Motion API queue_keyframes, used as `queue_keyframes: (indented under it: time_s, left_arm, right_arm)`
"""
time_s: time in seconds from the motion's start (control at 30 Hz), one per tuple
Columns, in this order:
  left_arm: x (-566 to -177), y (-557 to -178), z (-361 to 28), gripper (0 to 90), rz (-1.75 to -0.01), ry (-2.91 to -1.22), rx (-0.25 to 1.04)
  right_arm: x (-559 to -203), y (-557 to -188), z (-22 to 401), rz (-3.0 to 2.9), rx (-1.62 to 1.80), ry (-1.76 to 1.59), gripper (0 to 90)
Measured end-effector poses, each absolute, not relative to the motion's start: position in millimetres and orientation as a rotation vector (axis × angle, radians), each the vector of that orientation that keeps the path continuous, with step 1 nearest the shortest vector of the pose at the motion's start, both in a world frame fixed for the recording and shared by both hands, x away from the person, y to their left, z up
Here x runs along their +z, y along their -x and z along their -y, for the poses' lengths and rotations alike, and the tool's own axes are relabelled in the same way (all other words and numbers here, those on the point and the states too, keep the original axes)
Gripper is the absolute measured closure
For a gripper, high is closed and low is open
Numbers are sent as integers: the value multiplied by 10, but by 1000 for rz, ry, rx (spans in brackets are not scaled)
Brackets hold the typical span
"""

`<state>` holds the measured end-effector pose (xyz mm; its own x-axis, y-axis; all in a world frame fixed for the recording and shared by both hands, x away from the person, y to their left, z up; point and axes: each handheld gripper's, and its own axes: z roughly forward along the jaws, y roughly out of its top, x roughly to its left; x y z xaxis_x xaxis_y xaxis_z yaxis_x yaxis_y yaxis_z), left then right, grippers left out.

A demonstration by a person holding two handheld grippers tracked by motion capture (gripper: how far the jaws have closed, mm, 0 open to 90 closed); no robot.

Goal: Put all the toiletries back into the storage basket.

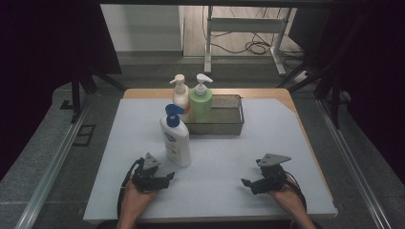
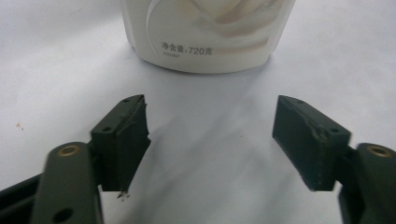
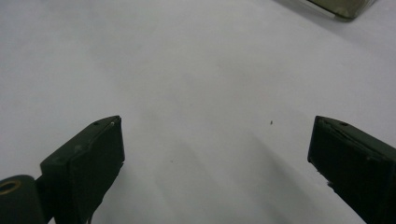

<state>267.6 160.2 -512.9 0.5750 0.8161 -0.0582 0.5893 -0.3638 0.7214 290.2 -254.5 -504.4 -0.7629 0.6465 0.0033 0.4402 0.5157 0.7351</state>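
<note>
White pump bottle (image 1: 175, 142) with the blue pump head, upright on the grey mat (image 1: 229, 162), just in front of the metal basket's (image 1: 237, 119) left end.

It looks like a full-size lotion bottle: probably fairly heavy, rigid smooth plastic, likely slippery and top-heavy under a high grip. The broad, flattish body is best taken low to mid across its narrower sides, not by the pump. The left gripper (image 2: 211, 135) faces its base with jaws wide apart and nothing between them; the right gripper (image 3: 215, 154) is likewise spread over bare mat, well apart from the bottle.
</note>
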Motion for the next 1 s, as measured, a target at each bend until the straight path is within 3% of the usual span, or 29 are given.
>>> queue_keyframes:
  time_s: [0.37,1.0]
  left_arm:
    - [-5200,-2690,-1542,146,-1124,-2119,398]
    - [-5234,-2693,-1519,129,-1123,-2146,404]
  right_arm:
    - [-4924,-2908,2486,-2488,1151,-867,7]
    - [-4738,-2969,2273,-2536,1206,-815,0]
